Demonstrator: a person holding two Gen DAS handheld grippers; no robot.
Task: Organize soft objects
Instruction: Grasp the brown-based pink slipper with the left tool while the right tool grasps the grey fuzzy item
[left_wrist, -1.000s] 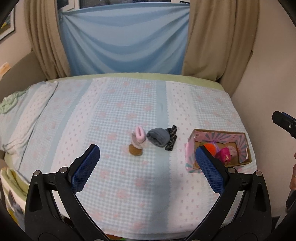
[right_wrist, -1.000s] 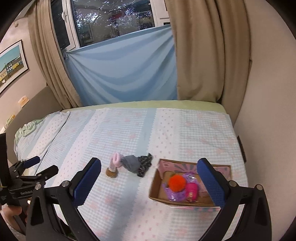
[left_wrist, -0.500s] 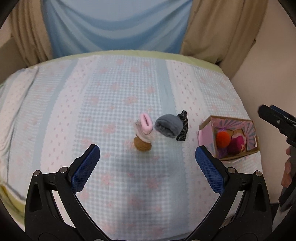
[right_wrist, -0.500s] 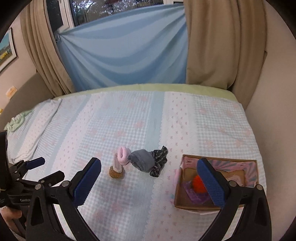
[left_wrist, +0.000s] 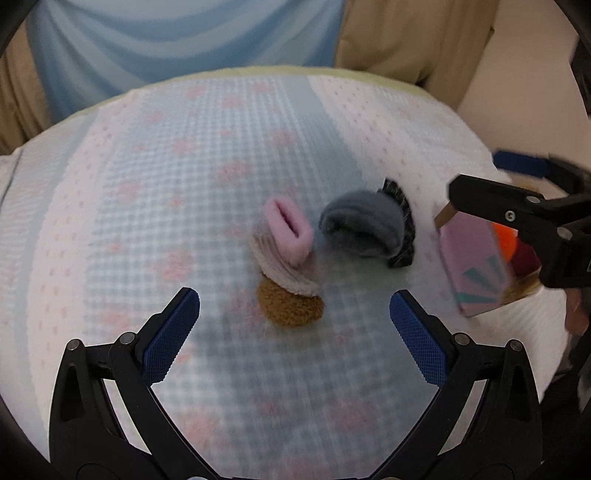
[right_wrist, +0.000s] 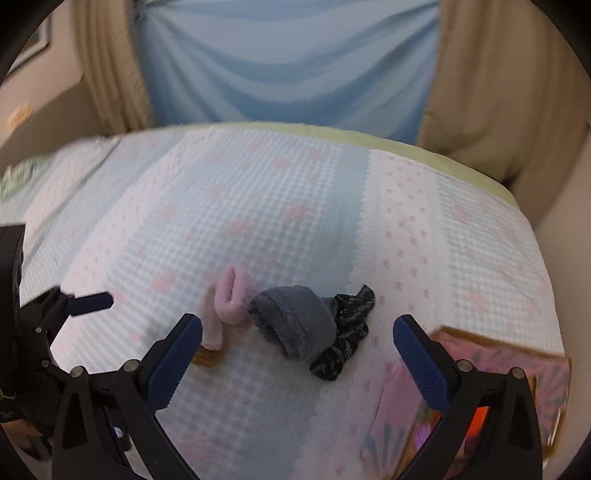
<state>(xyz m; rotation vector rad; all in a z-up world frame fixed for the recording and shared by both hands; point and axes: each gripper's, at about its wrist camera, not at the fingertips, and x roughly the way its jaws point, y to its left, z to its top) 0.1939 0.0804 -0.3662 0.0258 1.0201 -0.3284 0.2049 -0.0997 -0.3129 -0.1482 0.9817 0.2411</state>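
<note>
Socks lie grouped near the middle of the bed (left_wrist: 184, 184), on its checked blue-and-white cover with pink motifs. Pink sock (left_wrist: 286, 230) is rolled, with its cuff opening facing up; it rests on a pale ribbed sock (left_wrist: 284, 269), which overlaps a brown fuzzy piece (left_wrist: 290, 306) on the near side. Grey rolled sock (left_wrist: 364, 229) lies just beside the pink sock, to its right. A black patterned sock (left_wrist: 400, 221) touches the grey sock on its far right side.

Cardboard box (left_wrist: 472, 266) stands near the right edge of the bed, apart from the socks. Its outer wall is pink with teal marks. An orange soft item (left_wrist: 504, 240) and a dark red item (left_wrist: 526, 258) lie inside; further contents are blurred.

Left hand-held gripper (left_wrist: 293, 328) hangs above the cover on the near side of the brown piece, jaws spread wide, holding nothing. Right hand-held gripper (right_wrist: 297, 350) is likewise spread wide and empty, positioned over the grey sock in the right wrist view, with the box behind its right finger. In the left wrist view it partly covers the box.

Blue drape (right_wrist: 288, 62) and beige curtains (right_wrist: 498, 81) hang behind the bed. Both views show motion blur.
</note>
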